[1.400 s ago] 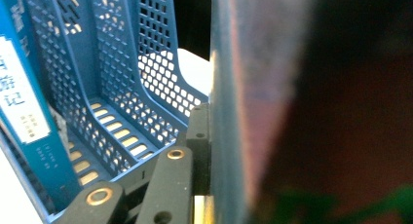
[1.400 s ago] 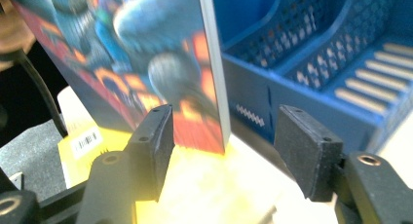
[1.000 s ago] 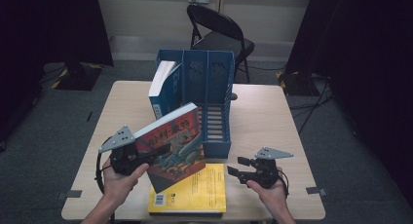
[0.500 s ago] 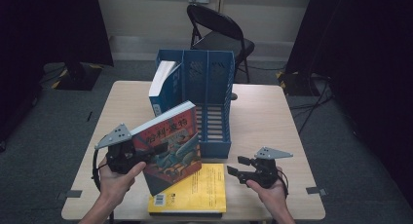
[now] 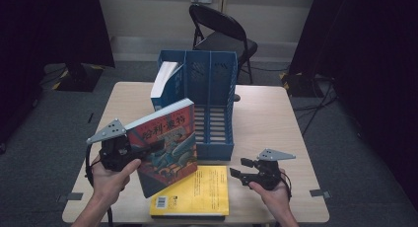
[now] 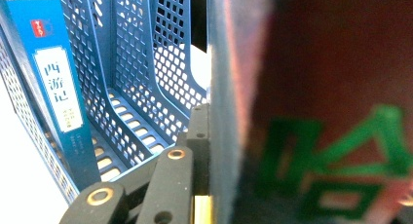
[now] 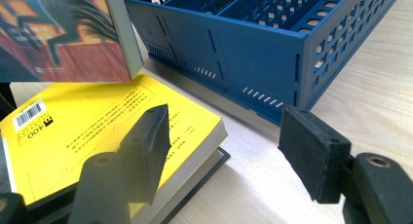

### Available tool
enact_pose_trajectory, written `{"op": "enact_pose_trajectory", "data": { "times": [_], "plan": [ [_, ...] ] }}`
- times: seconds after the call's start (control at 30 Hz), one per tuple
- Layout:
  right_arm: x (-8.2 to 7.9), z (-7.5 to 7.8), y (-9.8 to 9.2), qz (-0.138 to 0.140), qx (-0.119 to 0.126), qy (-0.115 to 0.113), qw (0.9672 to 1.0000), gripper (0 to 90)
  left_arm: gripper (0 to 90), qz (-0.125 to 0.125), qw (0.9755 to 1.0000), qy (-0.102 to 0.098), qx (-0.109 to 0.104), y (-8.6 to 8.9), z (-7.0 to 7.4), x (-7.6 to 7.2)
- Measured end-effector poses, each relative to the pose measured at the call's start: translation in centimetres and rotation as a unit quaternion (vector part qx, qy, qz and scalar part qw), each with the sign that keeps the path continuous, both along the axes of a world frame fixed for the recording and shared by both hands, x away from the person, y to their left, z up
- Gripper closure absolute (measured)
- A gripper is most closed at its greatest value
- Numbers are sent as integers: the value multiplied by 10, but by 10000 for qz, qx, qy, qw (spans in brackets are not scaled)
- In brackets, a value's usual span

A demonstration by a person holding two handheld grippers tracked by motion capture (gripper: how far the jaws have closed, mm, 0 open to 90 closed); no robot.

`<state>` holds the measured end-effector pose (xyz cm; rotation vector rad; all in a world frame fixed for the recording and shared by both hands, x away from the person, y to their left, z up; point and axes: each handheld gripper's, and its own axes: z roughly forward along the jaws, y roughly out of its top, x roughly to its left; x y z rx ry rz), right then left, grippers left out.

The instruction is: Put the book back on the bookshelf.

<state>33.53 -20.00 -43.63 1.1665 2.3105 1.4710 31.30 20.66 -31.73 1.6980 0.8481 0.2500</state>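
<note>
From above, your left gripper is clamped on the colourful book, holding it tilted off the wooden table, just above the yellow book lying flat at the near edge. Your right gripper sits low beside the yellow book, jaws apart, nothing between them. A blue file rack stands mid-table with a white-paged book in its left slot. Behind the table: a black folding chair, grey carpet, black curtains on both sides, cables on the floor.

Along your left gripper, the jaws pinch the colourful book, blurred and close at right. The file rack is at left with a blue book spine in it.

Along your right gripper, the pads stand apart over bare table, one above the yellow book corner. That book lies on a dark one. The colourful book hangs top left, and the file rack is behind.
</note>
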Motion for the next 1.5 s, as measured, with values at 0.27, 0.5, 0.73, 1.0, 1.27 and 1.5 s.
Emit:
{"op": "enact_pose_trajectory", "data": {
  "times": [0.27, 0.5, 0.73, 1.0, 1.27, 1.5],
  "plan": [
    [1, -1, 2, 8, -30, 34, 10000, 348, 746, 68, 9999, -118, -96, -4, 8, 5],
    [2, -2, 2, -22, -53, 45, 10000, 348, 746, 265, 9994, -108, -185, -9, 12, 20],
    [3, -5, 2, 10, -92, 85, 9999, 348, 746, 355, 9992, -11, -165, -15, 16, 37],
    [3, -6, 1, 13, -97, 102, 9999, 348, 746, 432, 9988, -68, -215, -22, 23, 44],
    [3, -7, 2, 39, -115, 103, 9999, 348, 746, 776, 9965, -209, -227, -31, 35, 56],
    [3, -8, 2, 113, -112, 137, 9998, 347, 746, 847, 9959, -213, -250, -37, 40, 61]
  ]
}}
